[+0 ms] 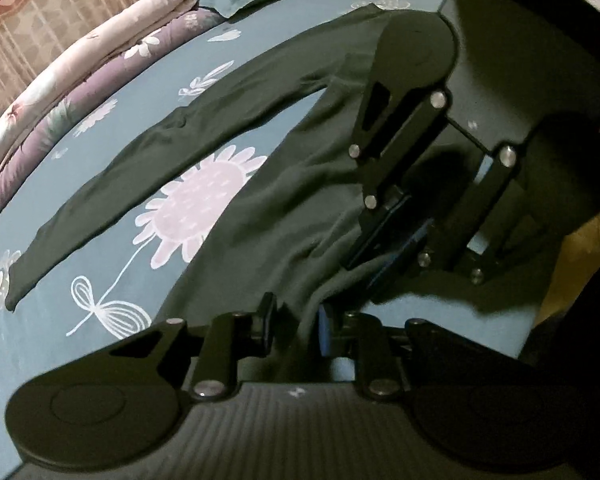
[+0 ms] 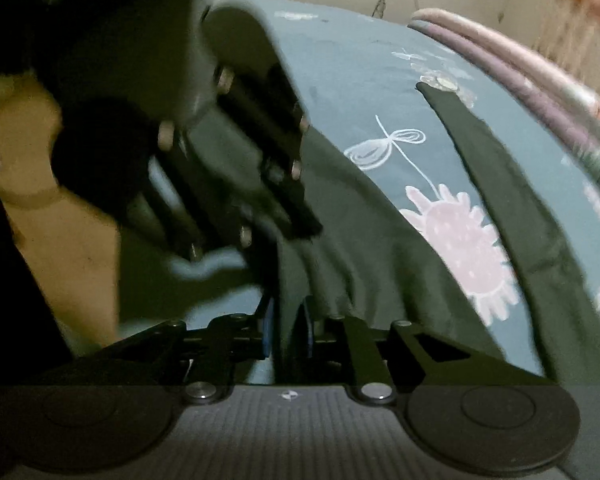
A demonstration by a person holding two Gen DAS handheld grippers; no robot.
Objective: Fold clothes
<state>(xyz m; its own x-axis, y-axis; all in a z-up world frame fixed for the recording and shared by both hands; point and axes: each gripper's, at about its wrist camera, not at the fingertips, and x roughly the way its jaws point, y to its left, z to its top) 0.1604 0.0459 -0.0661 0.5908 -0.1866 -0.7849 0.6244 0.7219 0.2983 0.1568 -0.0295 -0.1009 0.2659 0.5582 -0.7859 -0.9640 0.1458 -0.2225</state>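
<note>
- Both claws grip one dark garment (image 1: 236, 184) on the bed (image 1: 112, 280): my left claw (image 1: 296, 326) is clenched on a bunched fold of its near edge, the cloth rising between the two pads.
- My right claw (image 2: 288, 328) is likewise clamped on a gather of the same fabric, which stands pinched between the blue-faced pads (image 2: 267, 334).
- Seen from the left wrist, the right claw sits just beyond the left one along the same edge, both close to the bed's near side.
- Where the garment lies: spread over the teal bedsheet, its body draped from the pinched edge outward, one long sleeve (image 1: 100, 184) stretched flat past the big pale sunflower print (image 1: 204, 204) toward the rolled quilt (image 1: 60, 92) at the far side.
- The sunflower shows in the open wedge between sleeve and body, so the sleeve is not yet folded in.
- How it should handle, as I judge it: light, thin and wholly limp, with soft wrinkles wherever it is lifted; it will sag and trail rather than hold any shape.
- It looks matte, not slick, so a pinch ought to keep it, though a single thin layer could creep out of the pads under a hard pull.
- Best hold, in my view: two points well apart along one edge or seam, taken through a doubled thickness, so the cloth hangs straight and lays down flat.
- Nothing fragile here; the risk is dragging the sheet up with it.
</note>
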